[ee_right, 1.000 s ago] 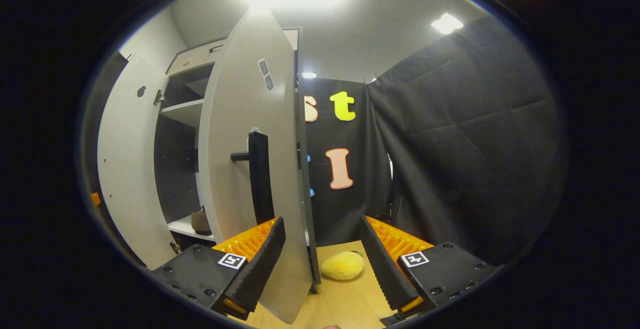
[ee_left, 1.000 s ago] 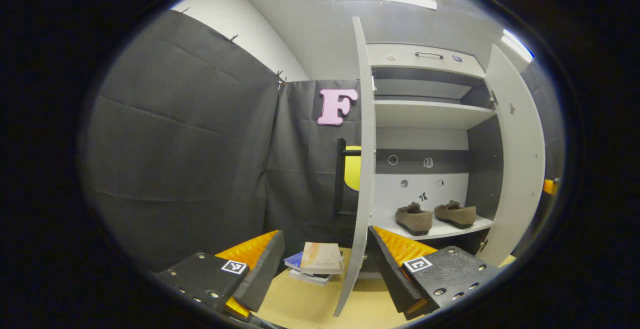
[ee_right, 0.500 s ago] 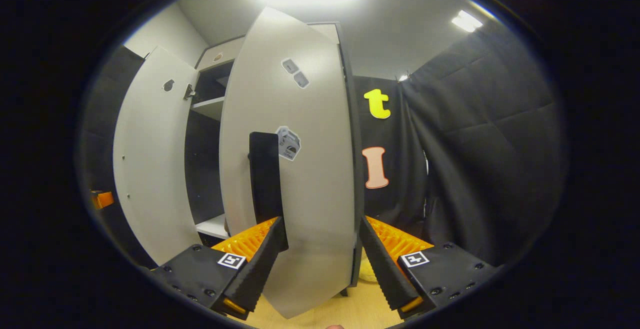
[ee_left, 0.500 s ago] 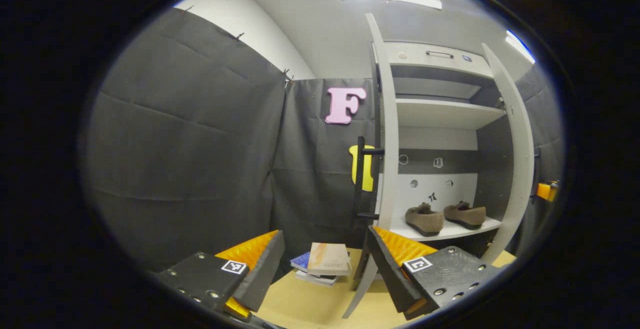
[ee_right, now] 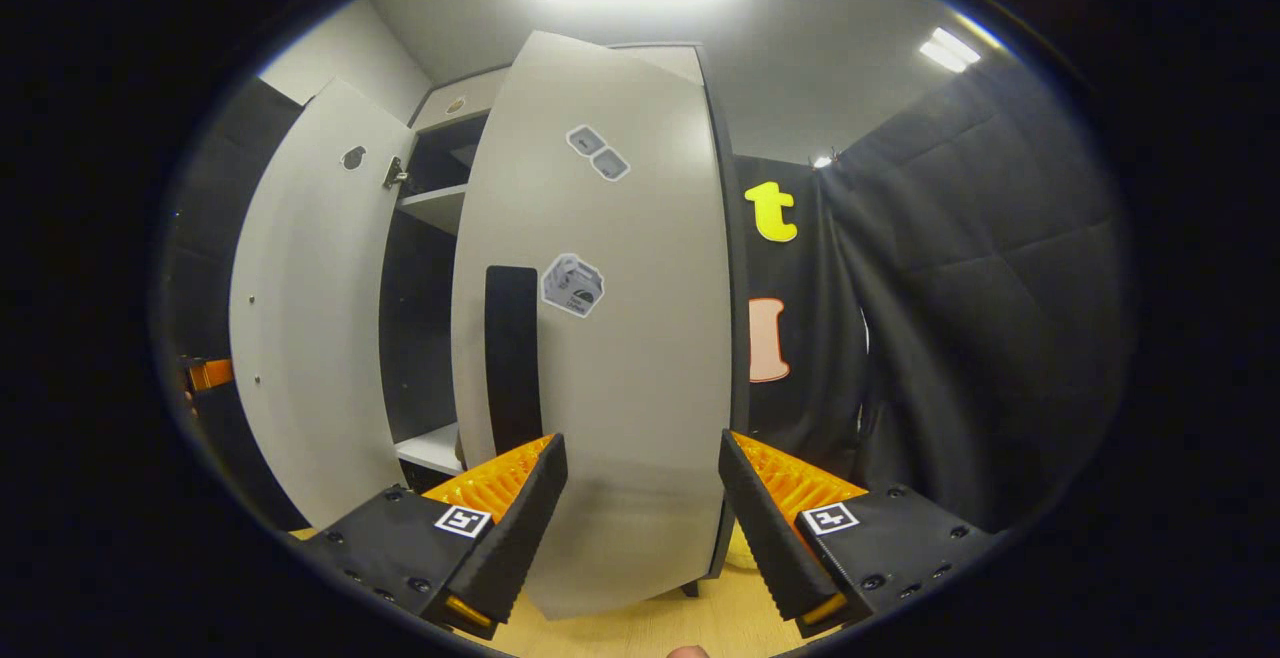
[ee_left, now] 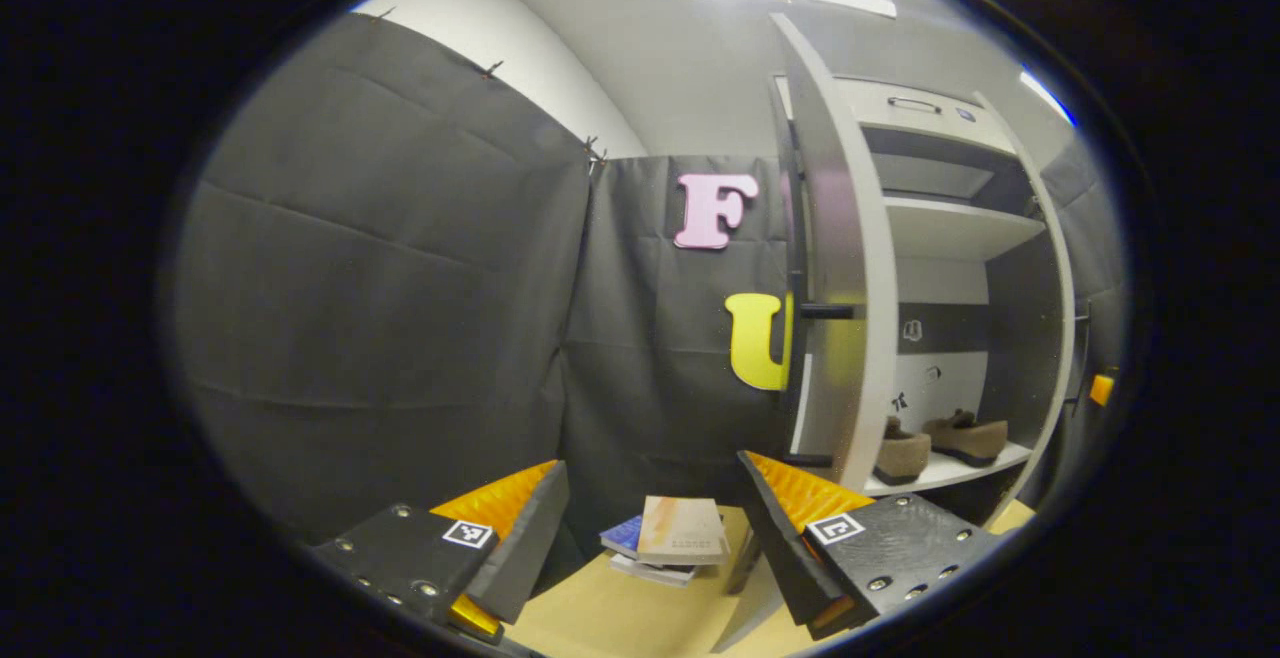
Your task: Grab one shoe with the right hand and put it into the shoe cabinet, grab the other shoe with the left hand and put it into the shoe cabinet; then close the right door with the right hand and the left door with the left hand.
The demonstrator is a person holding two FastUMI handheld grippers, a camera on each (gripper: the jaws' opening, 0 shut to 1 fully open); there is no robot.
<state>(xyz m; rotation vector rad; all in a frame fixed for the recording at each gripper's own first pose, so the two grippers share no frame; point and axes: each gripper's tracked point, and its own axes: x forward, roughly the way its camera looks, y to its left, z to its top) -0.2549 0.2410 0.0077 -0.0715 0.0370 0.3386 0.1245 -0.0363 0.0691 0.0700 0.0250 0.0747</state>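
Right gripper view puts the right door (ee_right: 610,338) dead ahead at 12 o'clock, a big stiff panel that I judge swings light on its hinges; a flat push beside its black handle (ee_right: 512,358) should serve. Left door (ee_left: 845,288) stands at 2 o'clock in the left gripper view, part open. Both shoes (ee_left: 945,438) sit on the cabinet shelf (ee_left: 950,473). Right gripper (ee_right: 640,513) and left gripper (ee_left: 650,528) have fingers spread wide, holding nothing.
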